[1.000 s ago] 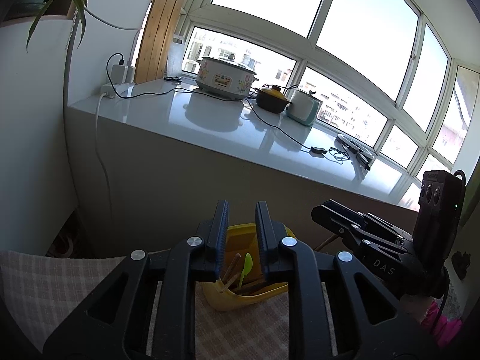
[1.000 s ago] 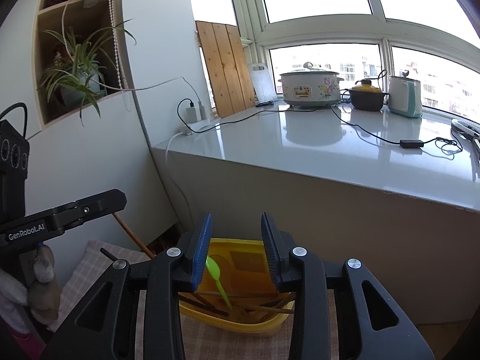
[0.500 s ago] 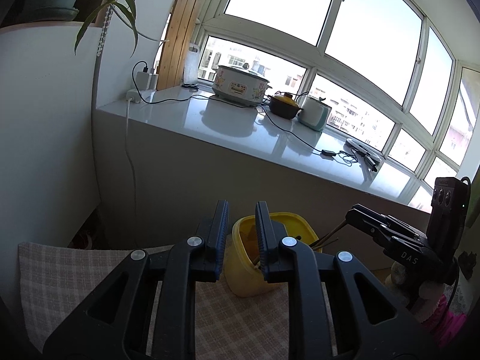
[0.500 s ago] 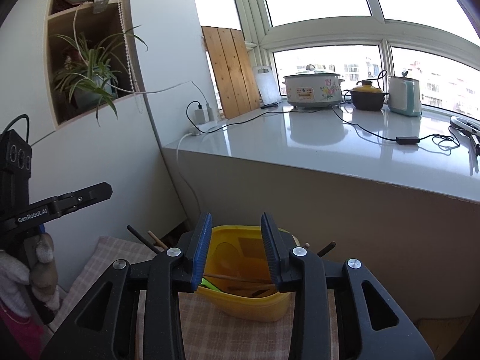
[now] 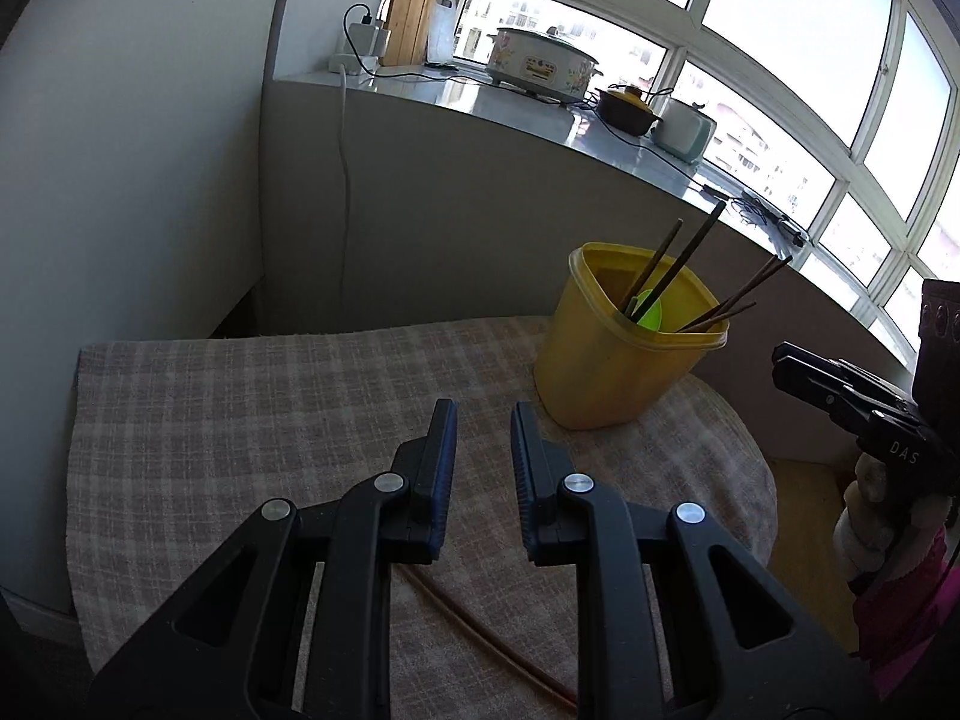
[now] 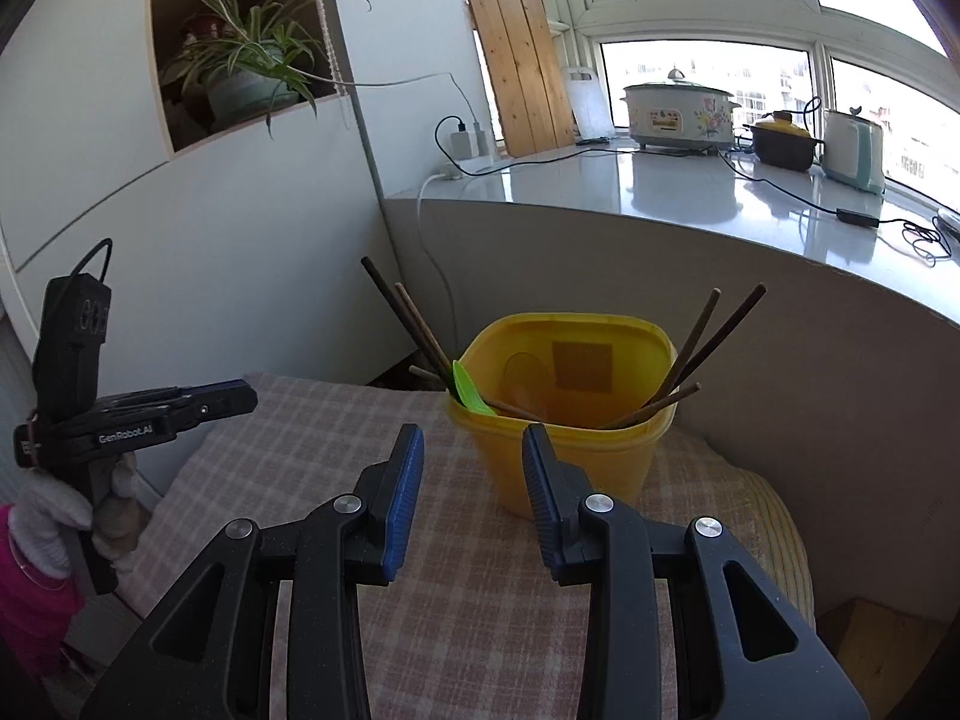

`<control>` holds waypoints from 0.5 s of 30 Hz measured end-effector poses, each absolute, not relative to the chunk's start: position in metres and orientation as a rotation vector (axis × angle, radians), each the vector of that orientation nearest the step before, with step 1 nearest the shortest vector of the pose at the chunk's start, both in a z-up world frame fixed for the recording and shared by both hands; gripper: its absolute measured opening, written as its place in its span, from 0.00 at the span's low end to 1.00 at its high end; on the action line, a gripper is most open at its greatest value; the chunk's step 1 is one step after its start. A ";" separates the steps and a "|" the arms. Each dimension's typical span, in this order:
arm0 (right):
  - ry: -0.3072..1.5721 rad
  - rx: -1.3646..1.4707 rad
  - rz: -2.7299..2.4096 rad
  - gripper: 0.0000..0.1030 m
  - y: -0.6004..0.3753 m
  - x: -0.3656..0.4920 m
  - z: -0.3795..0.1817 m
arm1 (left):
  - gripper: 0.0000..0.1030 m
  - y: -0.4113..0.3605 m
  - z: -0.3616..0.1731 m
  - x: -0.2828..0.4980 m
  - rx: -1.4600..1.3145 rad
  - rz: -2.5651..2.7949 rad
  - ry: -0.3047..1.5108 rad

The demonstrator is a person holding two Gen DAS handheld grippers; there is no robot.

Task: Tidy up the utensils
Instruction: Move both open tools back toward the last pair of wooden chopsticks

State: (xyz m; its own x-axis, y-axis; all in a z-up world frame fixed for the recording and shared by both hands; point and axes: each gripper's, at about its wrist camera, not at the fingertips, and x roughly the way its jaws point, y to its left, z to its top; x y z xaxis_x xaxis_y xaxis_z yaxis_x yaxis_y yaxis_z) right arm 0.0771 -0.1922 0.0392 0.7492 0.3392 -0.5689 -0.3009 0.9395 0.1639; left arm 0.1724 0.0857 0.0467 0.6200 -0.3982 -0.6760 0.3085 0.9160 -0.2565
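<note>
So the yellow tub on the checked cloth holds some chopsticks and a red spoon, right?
Not quite: the spoon is green, not red, as the right wrist view shows. The rest holds: the yellow tub stands on the checked cloth and holds chopsticks.

one yellow tub [image 6: 564, 456], one green spoon [image 6: 471, 390], two grippers.

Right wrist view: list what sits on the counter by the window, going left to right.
Charger plug → wooden board → white cutting board → flowered cooker → brown pot → kettle → black adapter.
</note>
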 end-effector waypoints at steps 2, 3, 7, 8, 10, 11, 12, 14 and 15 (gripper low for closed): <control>0.662 0.045 0.366 0.31 -0.184 0.073 0.029 | 0.16 0.091 0.036 0.166 -0.122 -0.395 0.831; 0.677 0.038 0.375 0.31 -0.180 0.072 0.025 | 0.16 0.094 0.031 0.163 -0.125 -0.390 0.844; 0.748 0.018 0.416 0.31 -0.163 0.068 0.001 | 0.16 0.100 0.008 0.151 -0.131 -0.374 0.902; 0.764 0.013 0.426 0.31 -0.159 0.067 -0.004 | 0.16 0.102 0.002 0.148 -0.135 -0.370 0.917; 0.798 -0.003 0.448 0.31 -0.150 0.067 -0.016 | 0.16 0.106 -0.009 0.142 -0.146 -0.359 0.945; 0.815 -0.013 0.459 0.31 -0.145 0.067 -0.021 | 0.16 0.108 -0.015 0.139 -0.152 -0.355 0.959; 0.837 -0.024 0.471 0.31 -0.140 0.067 -0.028 | 0.16 0.109 -0.020 0.136 -0.157 -0.351 0.970; 0.885 -0.042 0.501 0.31 -0.130 0.068 -0.040 | 0.16 0.112 -0.029 0.129 -0.164 -0.343 0.992; 0.907 -0.046 0.519 0.31 -0.125 0.068 -0.046 | 0.16 0.113 -0.033 0.126 -0.166 -0.340 1.004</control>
State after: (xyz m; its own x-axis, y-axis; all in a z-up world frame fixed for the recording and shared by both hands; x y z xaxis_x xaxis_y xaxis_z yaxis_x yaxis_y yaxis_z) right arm 0.0682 -0.1253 -0.0464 0.5019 0.4101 -0.7615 -0.4480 0.8764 0.1767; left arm 0.1263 0.1132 -0.0334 0.4905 -0.3541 -0.7963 0.2025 0.9350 -0.2910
